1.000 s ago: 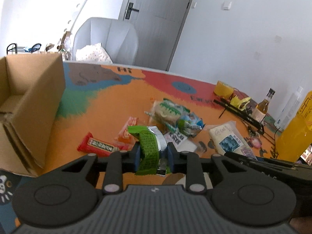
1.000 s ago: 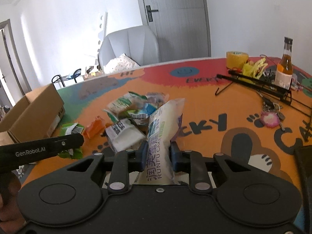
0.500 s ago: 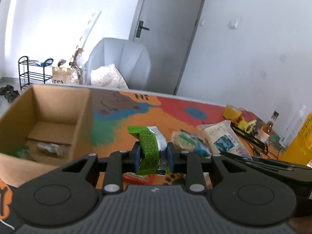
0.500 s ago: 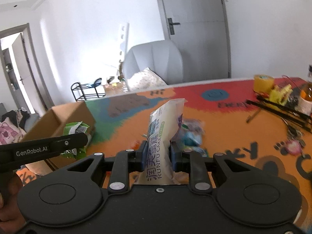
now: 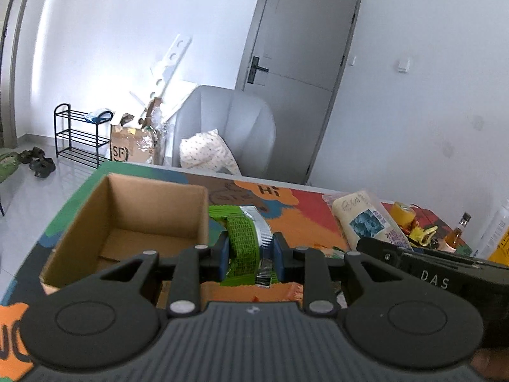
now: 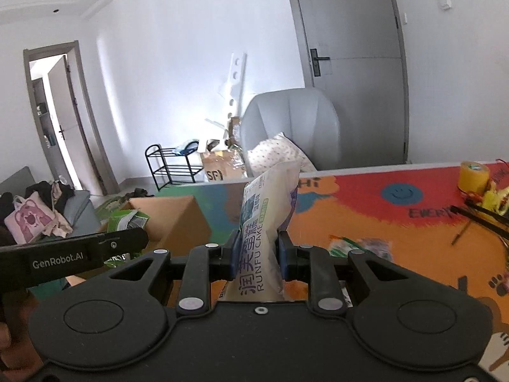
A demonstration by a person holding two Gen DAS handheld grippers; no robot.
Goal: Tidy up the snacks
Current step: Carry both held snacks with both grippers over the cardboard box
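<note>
Cardboard box: open top, left of the left gripper; floor partly hidden, contents unclear.
Left jaws: closed tight on green pack, pinched at mid-body, held above the mat just right of the box wall.
Right jaws: right gripper clamped on cake bag at its lower part, held over the mat right of the box.
Pack axis: long axis roughly upright, top curling away from camera.
Bag axis: upright, top end up, leaning slightly right; label reads bottom to top.
Risk 1: pack not yet over the opening; early release likely hits the near wall or lands outside.
Risk 2: bag is tall and floppy above the pinch; could catch the rim going in.
Risk 3: both grippers converge on one box; clash possible.
</note>
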